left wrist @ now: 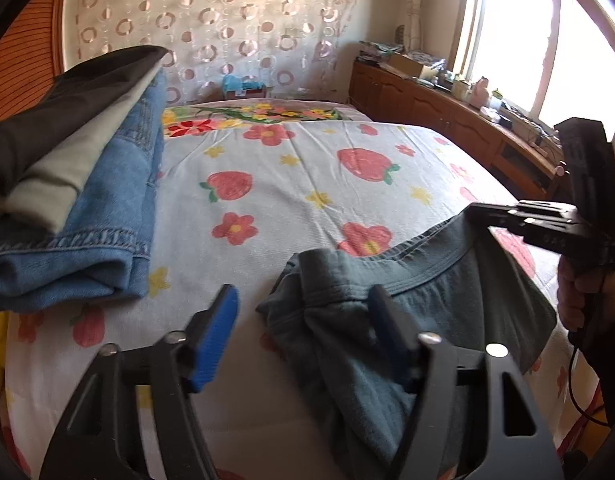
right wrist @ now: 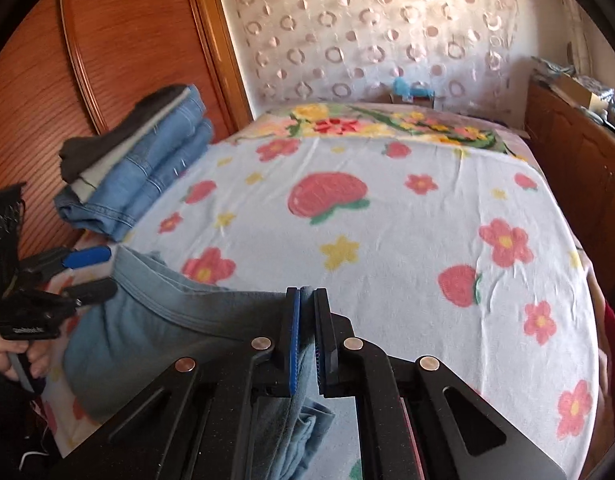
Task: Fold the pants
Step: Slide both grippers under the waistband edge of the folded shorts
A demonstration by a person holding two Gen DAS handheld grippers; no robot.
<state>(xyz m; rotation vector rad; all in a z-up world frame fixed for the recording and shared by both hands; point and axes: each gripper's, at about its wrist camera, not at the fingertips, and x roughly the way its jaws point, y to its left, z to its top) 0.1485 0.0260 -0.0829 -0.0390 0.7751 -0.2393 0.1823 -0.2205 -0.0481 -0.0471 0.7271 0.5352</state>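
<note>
Strawberry-print bed [right wrist: 387,216] carries grey-blue pants [left wrist: 427,300] near its front edge. Right tongs [right wrist: 305,340] pinch the waistband — left tongs [left wrist: 303,320] spread wide, one finger against the cloth. Folded jeans stack [left wrist: 87,208] lies far left.

Bed [right wrist: 387,208]: pants [left wrist: 447,304] on its near edge, waistband toward the far side. Stack [left wrist: 79,208] of folded clothes on the bed's left side, beside the wardrobe [right wrist: 119,60]. Left gripper [left wrist: 303,320] at the pants' left end, right gripper [right wrist: 306,340] at their right end. Cabinet [left wrist: 439,108] right of the bed, under the window [left wrist: 547,36]. Curtain [right wrist: 367,28] behind the bed.
</note>
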